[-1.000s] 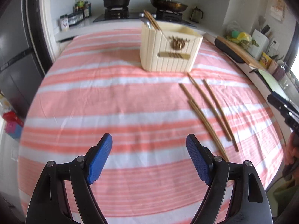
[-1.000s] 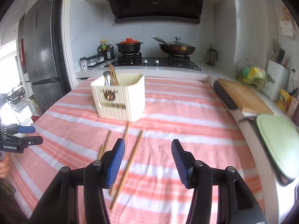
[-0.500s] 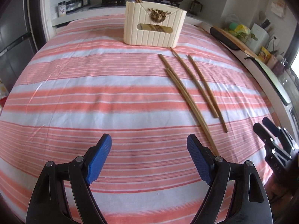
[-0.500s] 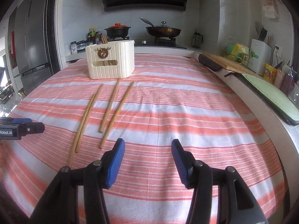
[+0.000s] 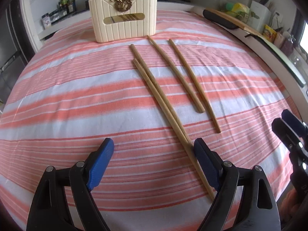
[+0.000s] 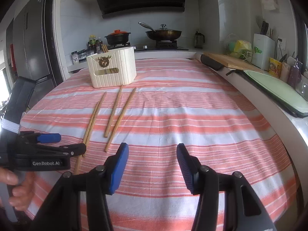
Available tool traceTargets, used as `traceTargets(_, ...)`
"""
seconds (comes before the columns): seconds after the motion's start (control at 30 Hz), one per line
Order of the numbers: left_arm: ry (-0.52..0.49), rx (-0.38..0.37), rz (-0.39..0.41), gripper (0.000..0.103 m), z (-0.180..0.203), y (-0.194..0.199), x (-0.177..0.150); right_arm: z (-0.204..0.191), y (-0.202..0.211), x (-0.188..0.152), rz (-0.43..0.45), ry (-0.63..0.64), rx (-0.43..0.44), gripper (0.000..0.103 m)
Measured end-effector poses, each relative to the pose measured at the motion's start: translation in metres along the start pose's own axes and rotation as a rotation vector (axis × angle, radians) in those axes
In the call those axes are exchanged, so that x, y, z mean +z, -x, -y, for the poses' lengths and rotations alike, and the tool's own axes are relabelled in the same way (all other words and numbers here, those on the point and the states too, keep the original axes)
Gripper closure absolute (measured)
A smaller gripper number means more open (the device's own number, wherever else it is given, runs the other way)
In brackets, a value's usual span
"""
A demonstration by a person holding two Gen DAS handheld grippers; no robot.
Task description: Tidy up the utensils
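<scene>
- The left gripper [image 5: 153, 148] fills the bottom of the left wrist view, tilted steeply down at the striped cloth [image 5: 77, 88]; its blue pads stand wide apart with only cloth between them.
- Its right-hand pad [image 5: 207, 164] sits just beside the near ends of a touching pair of chopsticks [image 5: 163, 104], which run diagonally from centre frame to the lower right; whether pad and stick touch I cannot tell.
- In the right wrist view a hand [image 6: 17, 190] at the lower left edge grips this tool's handle.
- The right gripper [image 6: 152, 150] sits at the bottom centre of its own view, angled gently down, jaws about half open and holding nothing.
- It also shows at the right edge of the left wrist view.
- Two more loose chopsticks [image 5: 192, 80] lie right of the pair, slightly apart from each other.
- At top centre of the left wrist view, a cream ribbed utensil holder [image 5: 123, 17] stands upright on the worktop with chopsticks inside, near the far tips of the loose ones.
- Behind it are a stove with pots [image 6: 163, 32].
</scene>
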State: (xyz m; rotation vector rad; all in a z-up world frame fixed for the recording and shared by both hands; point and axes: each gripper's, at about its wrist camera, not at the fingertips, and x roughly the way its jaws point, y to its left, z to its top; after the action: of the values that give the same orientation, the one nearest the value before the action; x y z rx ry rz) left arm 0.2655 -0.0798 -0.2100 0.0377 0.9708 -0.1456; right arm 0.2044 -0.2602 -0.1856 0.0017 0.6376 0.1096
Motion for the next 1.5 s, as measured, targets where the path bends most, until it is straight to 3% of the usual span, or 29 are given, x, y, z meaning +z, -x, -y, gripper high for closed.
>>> traceTargets(0.3,0.028,0.025,-0.023,0.014,-0.026,0.004,-0.009,0.004,-0.001,0.003,-0.001,-0.021,0.015,0.050)
traceTargets(0.37,0.024,0.021,-0.024,0.019,-0.027,0.002,-0.004,0.003,-0.004,0.003,-0.010,-0.029,0.023,0.050)
traceTargets(0.43,0.013,0.016,-0.018,0.033,-0.026,0.000,0.004,0.000,-0.006,0.003,-0.020,-0.033,0.034,0.050)
traceTargets(0.5,0.004,0.015,-0.013,0.055,-0.027,-0.005,0.012,-0.004,-0.007,0.003,-0.028,-0.029,0.038,0.050)
traceTargets(0.53,0.006,0.013,-0.009,0.061,-0.028,-0.006,0.016,-0.005,-0.008,0.003,-0.032,-0.024,0.038,0.050)
traceTargets(0.6,0.014,0.013,-0.001,0.091,-0.032,-0.007,0.020,-0.008,-0.008,0.004,-0.042,-0.012,0.029,0.050)
traceTargets(0.63,0.019,0.014,0.000,0.096,-0.034,-0.007,0.022,-0.008,-0.009,0.005,-0.048,-0.008,0.024,0.050)
traceTargets(0.8,0.080,0.065,0.001,0.098,-0.056,-0.004,0.016,-0.003,-0.023,0.013,-0.118,-0.025,0.039,0.050)
traceTargets(1.0,0.167,0.123,0.002,0.098,-0.088,0.006,0.003,-0.015,-0.056,0.031,-0.228,-0.070,0.165,0.072)
traceTargets(1.13,0.171,0.124,0.002,0.098,-0.098,0.010,-0.004,-0.038,-0.076,0.039,-0.269,-0.043,0.222,0.075)
traceTargets(1.2,0.168,0.122,0.006,0.098,-0.100,0.011,-0.007,-0.051,-0.082,0.038,-0.285,0.005,0.209,0.076)
traceTargets(1.3,0.159,0.125,0.013,0.098,-0.100,0.012,-0.009,-0.064,-0.094,0.033,-0.338,0.089,0.156,0.094)
traceTargets(1.5,0.161,0.117,0.022,0.098,-0.103,0.015,-0.013,-0.045,-0.079,0.024,-0.319,0.064,0.050,0.098)
